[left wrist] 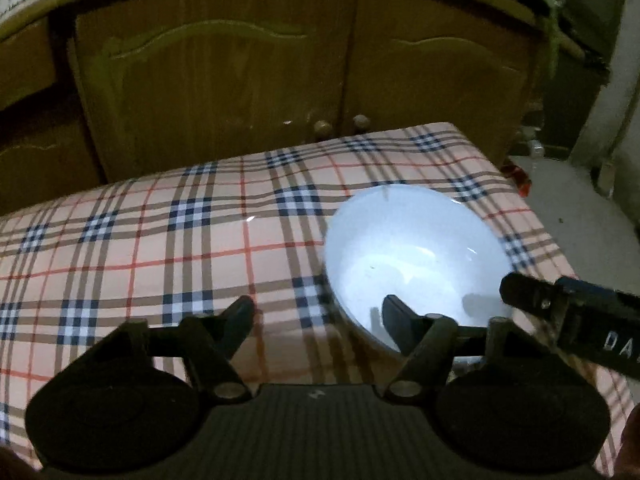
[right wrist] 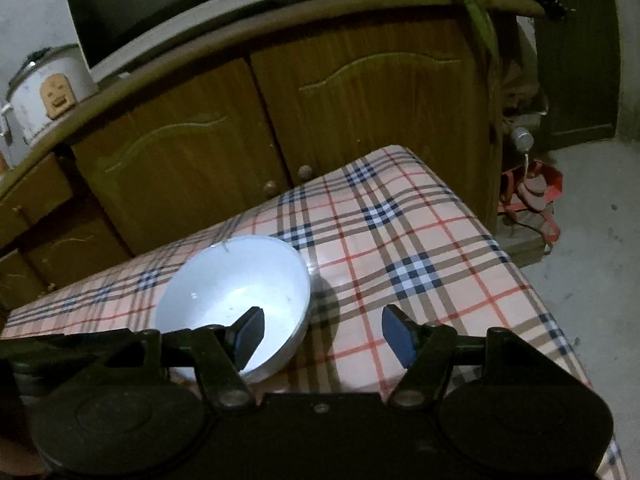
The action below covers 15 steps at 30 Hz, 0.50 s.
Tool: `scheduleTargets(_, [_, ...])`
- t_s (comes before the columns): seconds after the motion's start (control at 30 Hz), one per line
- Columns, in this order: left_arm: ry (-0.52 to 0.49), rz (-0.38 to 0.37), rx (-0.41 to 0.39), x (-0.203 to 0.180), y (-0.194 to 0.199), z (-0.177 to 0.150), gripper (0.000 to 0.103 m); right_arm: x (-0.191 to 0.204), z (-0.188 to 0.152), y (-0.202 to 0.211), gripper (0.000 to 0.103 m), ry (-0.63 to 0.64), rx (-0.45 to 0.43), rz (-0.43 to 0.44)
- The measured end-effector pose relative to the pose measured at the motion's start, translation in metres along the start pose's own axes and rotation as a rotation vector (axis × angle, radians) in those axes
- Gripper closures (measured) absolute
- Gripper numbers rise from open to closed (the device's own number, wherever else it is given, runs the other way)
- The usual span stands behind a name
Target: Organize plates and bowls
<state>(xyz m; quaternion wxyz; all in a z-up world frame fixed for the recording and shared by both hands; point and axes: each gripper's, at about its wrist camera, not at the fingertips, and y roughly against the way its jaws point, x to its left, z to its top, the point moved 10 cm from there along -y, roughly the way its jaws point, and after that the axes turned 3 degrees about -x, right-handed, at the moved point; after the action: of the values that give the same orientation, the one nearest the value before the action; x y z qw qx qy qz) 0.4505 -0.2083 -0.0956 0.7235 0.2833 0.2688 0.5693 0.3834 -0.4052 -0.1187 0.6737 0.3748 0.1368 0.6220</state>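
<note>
Hidden or cut off: the near rim of the white bowl is covered by the grippers' own black bodies in both views; the far left part of the table is cropped in the right wrist view
Hard to make out: both views are dim and slightly blurred; a red bag on the floor by the cabinet is seen only in part, and its contents cannot be told
Bowl: set upright on the checked cloth, toward the table's right side, in front of the wooden cabinet
Bowl contents: nothing is seen inside but glare and shadow
Left gripper: fingers spread wide; the right finger is seen over the bowl's near inside wall, the left finger over the cloth; contact cannot be told
Right gripper: fingers spread wide; the left finger is seen over the bowl's inside, the right finger over the cloth beside it; nothing is pinched
On the cabinet top: a microwave and a rice cooker, both cut off at the frame edge
</note>
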Motion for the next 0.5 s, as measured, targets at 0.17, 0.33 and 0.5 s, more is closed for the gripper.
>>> scheduleTargets(0.17, [0.016,-0.007,0.012,0.006,-0.022,0.001,0.045,0.003,-0.007,-0.027,0.024,0.002,0.026,-0.002])
scheduleTargets(0.33, [0.035,-0.056,-0.021,0.001,-0.029,0.003,0.054,0.012,-0.012,-0.046,0.026,0.025,0.042,0.003])
scheduleTargets(0.5, [0.032,-0.125,-0.033,-0.004,-0.031,0.004,0.071,0.019,-0.023,-0.060,0.069,-0.032,0.082,0.088])
